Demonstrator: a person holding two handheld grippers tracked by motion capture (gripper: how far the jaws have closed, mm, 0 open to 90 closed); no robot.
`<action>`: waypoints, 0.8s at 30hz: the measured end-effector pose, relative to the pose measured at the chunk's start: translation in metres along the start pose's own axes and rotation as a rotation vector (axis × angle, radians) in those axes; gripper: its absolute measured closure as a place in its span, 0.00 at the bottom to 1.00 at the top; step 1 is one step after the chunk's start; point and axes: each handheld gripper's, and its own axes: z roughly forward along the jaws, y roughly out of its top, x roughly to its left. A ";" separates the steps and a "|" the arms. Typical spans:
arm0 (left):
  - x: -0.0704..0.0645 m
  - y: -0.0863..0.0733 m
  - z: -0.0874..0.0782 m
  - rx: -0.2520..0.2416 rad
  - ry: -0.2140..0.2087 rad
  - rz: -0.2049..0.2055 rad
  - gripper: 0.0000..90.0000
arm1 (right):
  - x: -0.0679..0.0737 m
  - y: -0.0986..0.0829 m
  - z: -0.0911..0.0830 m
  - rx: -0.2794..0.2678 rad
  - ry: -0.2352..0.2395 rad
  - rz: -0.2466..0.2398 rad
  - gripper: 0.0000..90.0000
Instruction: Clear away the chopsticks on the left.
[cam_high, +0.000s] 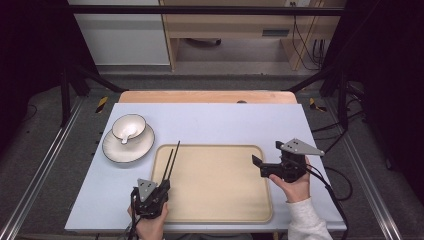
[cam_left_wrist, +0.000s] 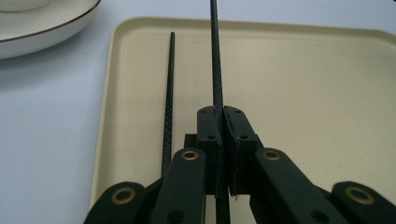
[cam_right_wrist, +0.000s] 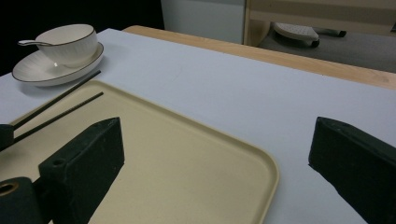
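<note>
My left tongs (cam_left_wrist: 219, 140) clamp one chopstick (cam_left_wrist: 215, 60) over the tray's (cam_high: 215, 210) left side; second chopstick (cam_left_wrist: 168, 93) lies just left of it. My right tongs (cam_high: 267, 167) gape wide, empty, at tray's right edge.

Lab or test room, not a home. Table (cam_high: 210, 120) with pale sheet over a wooden top, boxed in by a black metal frame (cam_high: 200, 10), dark curtains either side. Aluminium rails (cam_high: 37, 175) run along the grey carpeted floor; yellow-black hazard tape (cam_high: 101, 104) marks the frame feet. Loose cables (cam_high: 312, 47) hang near a plain wooden desk (cam_high: 225, 30) behind. Tableware is staged: beige tray (cam_high: 250, 210), bowl (cam_high: 129, 126) on a plate (cam_high: 127, 150), set out like a recording rig.
</note>
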 end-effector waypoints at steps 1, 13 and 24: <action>0.000 0.000 0.001 0.003 0.004 0.004 0.95 | 0.000 0.000 0.000 0.000 -0.001 0.000 0.04; -0.002 -0.006 0.010 0.068 0.011 0.012 0.95 | 0.000 0.000 -0.001 0.000 -0.001 0.000 0.04; -0.002 -0.005 0.010 0.080 0.010 0.022 0.94 | 0.001 0.000 0.001 0.007 0.000 -0.004 0.04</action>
